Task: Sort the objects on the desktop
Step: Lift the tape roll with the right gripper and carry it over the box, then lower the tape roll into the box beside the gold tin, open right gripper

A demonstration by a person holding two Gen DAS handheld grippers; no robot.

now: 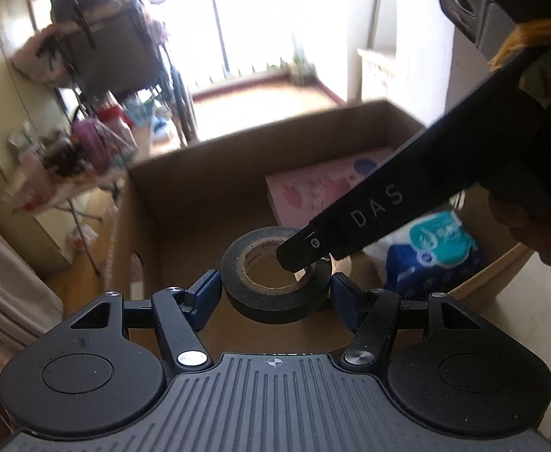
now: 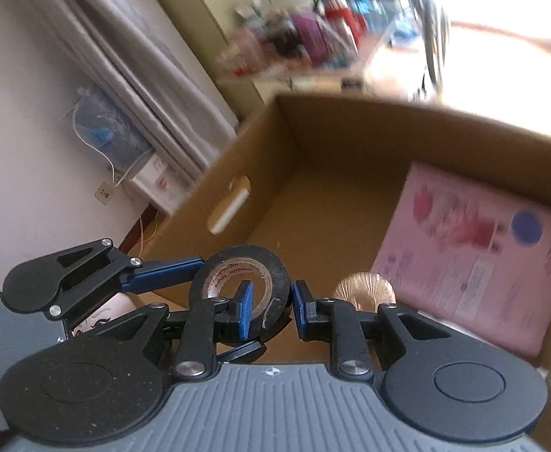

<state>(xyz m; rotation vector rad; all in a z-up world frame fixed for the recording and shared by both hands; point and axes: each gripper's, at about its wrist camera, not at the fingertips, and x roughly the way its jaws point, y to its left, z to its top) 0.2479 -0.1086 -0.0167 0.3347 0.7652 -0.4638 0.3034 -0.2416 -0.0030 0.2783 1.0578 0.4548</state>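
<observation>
My left jaws [image 1: 275, 293] clamp the black tape roll [image 1: 275, 275] across its outer sides; my right jaws [image 2: 273, 307] pinch its wall, one pad inside the core; the roll hangs above the cardboard box [image 2: 313, 143], whose right side holds a pink booklet [image 2: 475, 263].

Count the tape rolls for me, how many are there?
1. The black ring-shaped tape roll hangs above the open brown cardboard box, clamped by both the left gripper and the right gripper. Others may be hidden.
</observation>
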